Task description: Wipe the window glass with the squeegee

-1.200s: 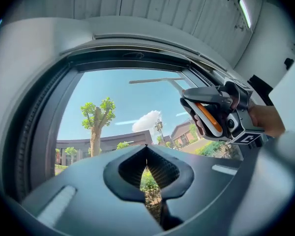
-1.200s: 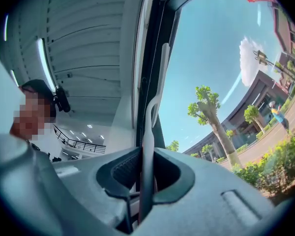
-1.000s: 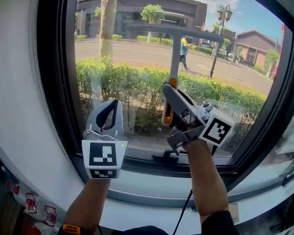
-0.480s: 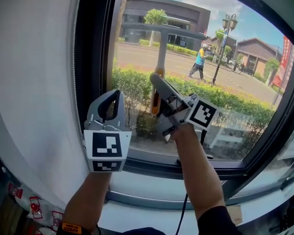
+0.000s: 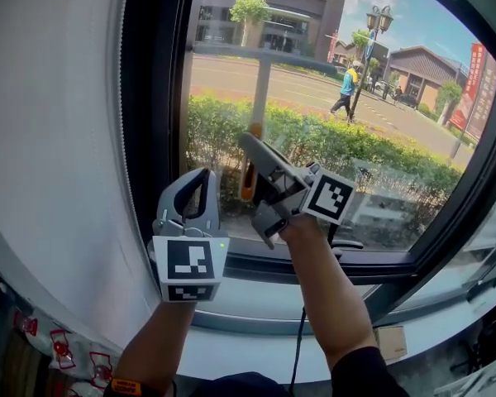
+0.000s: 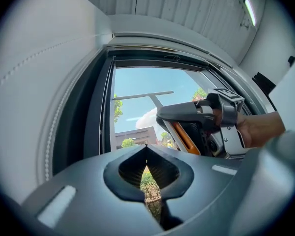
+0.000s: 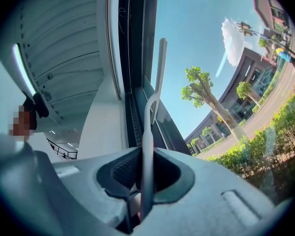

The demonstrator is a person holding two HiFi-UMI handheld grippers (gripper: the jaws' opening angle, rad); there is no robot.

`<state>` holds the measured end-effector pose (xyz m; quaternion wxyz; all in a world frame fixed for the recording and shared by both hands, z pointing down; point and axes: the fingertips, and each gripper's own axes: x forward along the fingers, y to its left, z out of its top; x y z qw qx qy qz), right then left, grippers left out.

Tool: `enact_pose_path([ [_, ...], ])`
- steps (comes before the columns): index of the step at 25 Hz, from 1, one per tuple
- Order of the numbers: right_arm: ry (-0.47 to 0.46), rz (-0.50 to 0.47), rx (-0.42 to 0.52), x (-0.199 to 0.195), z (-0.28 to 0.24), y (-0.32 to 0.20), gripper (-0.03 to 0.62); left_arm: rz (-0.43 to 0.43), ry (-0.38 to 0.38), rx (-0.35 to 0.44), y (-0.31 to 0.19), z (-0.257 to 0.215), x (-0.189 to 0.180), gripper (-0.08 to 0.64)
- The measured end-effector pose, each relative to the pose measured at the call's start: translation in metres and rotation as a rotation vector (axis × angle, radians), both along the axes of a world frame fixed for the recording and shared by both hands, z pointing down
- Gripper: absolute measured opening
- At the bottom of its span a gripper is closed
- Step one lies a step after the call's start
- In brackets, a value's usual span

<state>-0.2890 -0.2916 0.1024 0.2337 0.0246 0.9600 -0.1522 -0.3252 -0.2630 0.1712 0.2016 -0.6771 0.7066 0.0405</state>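
Head view: a person's right gripper (image 5: pixel 258 162) holds a grey T-shaped squeegee with an orange grip (image 5: pixel 260 98) up to the clear window glass (image 5: pixel 380 139). Its blade bar lies level, high on the pane, and one end is near the black window frame (image 5: pixel 153 139). The left gripper (image 5: pixel 195 184) hovers lower and to the left, apart from both tool and pane. Left gripper view: this gripper's smooth grey fingers (image 6: pixel 88 195) meet at the tips with nothing between them, and the squeegee (image 6: pixel 143 96) crosses the glass ahead. Right gripper view: the ribbed-padded fingers (image 7: pixel 201 191) are clamped tight on the squeegee's slim grey shaft (image 7: pixel 147 122), which curves up to the blade beside the frame. The tool looks light and stiff, probably moulded plastic with a soft rubber edge. Its long shaft may let the head twist in a narrow pinch, so the thicker orange grip seems the surer hold. The glass is hard and slick.
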Motion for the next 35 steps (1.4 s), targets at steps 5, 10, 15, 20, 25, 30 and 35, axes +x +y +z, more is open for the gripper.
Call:
enact_pose_path([
  [5,0.033,0.004,-0.094,0.005,0.074,0.007,0.044,0.026,0.032,-0.075,-0.008,0.055,0.006,0.006],
  [10,0.086,0.000,-0.184,0.010,0.152,0.013,0.046,0.026,0.065,-0.161,-0.012,0.106,0.008,0.006],
  [15,0.116,0.021,-0.232,0.016,0.187,0.011,0.046,0.029,0.076,-0.213,-0.017,0.135,0.012,0.006],
  [20,0.121,0.022,-0.216,0.021,0.191,0.012,0.046,0.032,0.075,-0.226,-0.017,0.144,0.020,0.006],
  [25,0.144,0.022,-0.141,0.031,0.185,0.024,0.044,0.022,0.058,-0.177,-0.018,0.126,0.024,0.005],
  [30,0.121,0.048,-0.042,0.059,0.141,0.023,0.044,0.001,0.013,-0.086,-0.018,0.075,0.037,0.005],
  [35,0.041,0.051,0.065,0.096,0.062,0.012,0.044,0.041,-0.020,0.019,-0.020,0.010,0.073,0.005],
])
